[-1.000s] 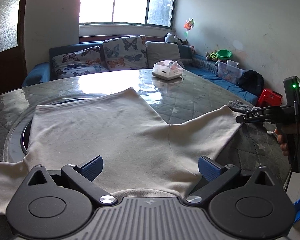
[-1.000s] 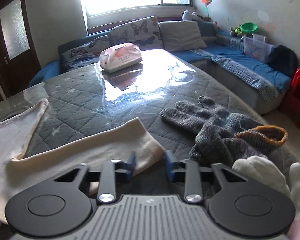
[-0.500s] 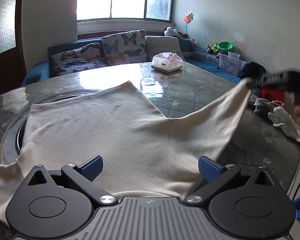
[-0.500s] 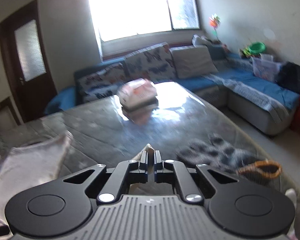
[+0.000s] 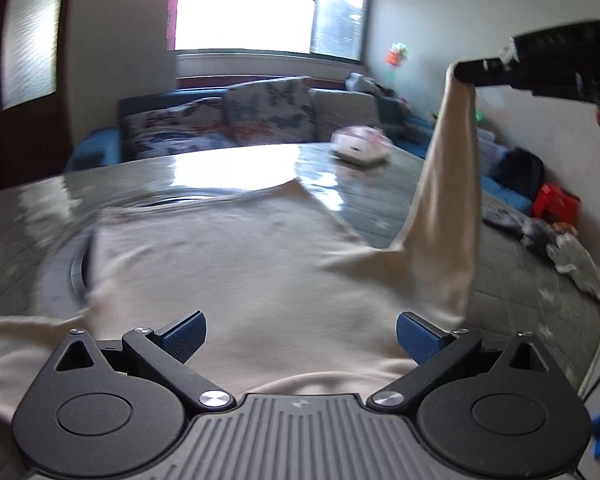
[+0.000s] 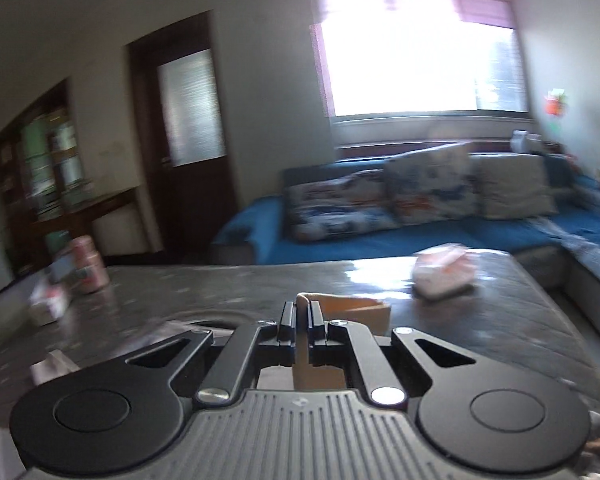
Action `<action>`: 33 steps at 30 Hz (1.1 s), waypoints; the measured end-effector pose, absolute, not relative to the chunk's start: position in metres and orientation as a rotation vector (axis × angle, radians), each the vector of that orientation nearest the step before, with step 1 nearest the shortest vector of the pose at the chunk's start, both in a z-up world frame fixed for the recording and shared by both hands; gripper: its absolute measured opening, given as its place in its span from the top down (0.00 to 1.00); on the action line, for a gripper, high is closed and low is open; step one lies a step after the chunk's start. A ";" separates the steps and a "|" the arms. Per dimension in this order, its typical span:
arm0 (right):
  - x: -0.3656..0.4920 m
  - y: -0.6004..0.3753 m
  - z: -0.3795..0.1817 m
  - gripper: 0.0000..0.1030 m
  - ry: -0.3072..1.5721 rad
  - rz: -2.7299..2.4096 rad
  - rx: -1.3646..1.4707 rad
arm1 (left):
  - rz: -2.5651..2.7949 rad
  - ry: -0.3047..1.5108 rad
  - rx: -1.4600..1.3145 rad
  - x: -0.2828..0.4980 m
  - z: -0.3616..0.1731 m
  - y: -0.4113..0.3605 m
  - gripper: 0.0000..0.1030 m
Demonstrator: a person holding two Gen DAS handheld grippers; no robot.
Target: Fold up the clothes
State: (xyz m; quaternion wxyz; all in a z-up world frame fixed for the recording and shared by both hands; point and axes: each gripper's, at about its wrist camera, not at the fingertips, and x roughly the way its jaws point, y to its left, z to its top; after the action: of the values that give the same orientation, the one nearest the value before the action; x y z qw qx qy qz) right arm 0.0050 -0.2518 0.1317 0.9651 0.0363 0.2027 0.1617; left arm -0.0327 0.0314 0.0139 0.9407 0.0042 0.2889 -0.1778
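Note:
A cream long-sleeved shirt (image 5: 236, 280) lies spread flat on the grey quilted table (image 5: 520, 292). My left gripper (image 5: 298, 330) is open and empty, hovering just over the shirt's near edge by the collar. My right gripper (image 6: 302, 312) is shut on the cuff of the shirt's right sleeve (image 6: 304, 302). In the left wrist view the right gripper (image 5: 462, 70) holds that sleeve (image 5: 448, 184) high above the table at the right, and the sleeve hangs down taut to the shirt's body.
Grey and white gloves (image 5: 556, 240) lie at the table's right edge. A tissue pack (image 5: 360, 146) sits at the far side of the table, also in the right wrist view (image 6: 444, 274). Pink cans and boxes (image 6: 72, 276) stand at the table's left. A blue sofa (image 6: 420, 216) is behind.
My right gripper closed on the sleeve cuff and lifted it high off the table, swinging up and to the left. The left gripper stayed open over the shirt's near edge.

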 end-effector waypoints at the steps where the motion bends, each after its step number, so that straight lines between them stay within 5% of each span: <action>1: 0.007 -0.239 0.131 0.96 0.418 0.358 0.062 | -0.343 0.588 -0.004 -0.034 0.015 0.041 0.00; 17: 0.016 -0.086 0.048 0.91 0.686 0.722 -0.069 | -0.176 0.611 -0.107 -0.054 0.003 0.114 0.00; 21: 0.007 -0.098 0.054 0.78 0.666 0.734 -0.083 | -0.180 0.612 -0.103 -0.053 0.003 0.110 0.00; 31: -0.006 -0.188 0.039 0.78 0.760 0.562 -0.141 | -0.245 0.574 -0.083 -0.039 0.009 0.086 0.02; 33: -0.009 -0.201 0.030 0.78 0.786 0.540 -0.131 | -0.258 0.575 -0.077 -0.034 0.008 0.080 0.10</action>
State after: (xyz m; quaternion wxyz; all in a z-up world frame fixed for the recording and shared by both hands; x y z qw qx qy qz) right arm -0.0087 -0.2009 0.0300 0.8864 -0.0631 0.3780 0.2597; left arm -0.0337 0.0801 0.0083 0.9500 -0.0378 0.2828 -0.1270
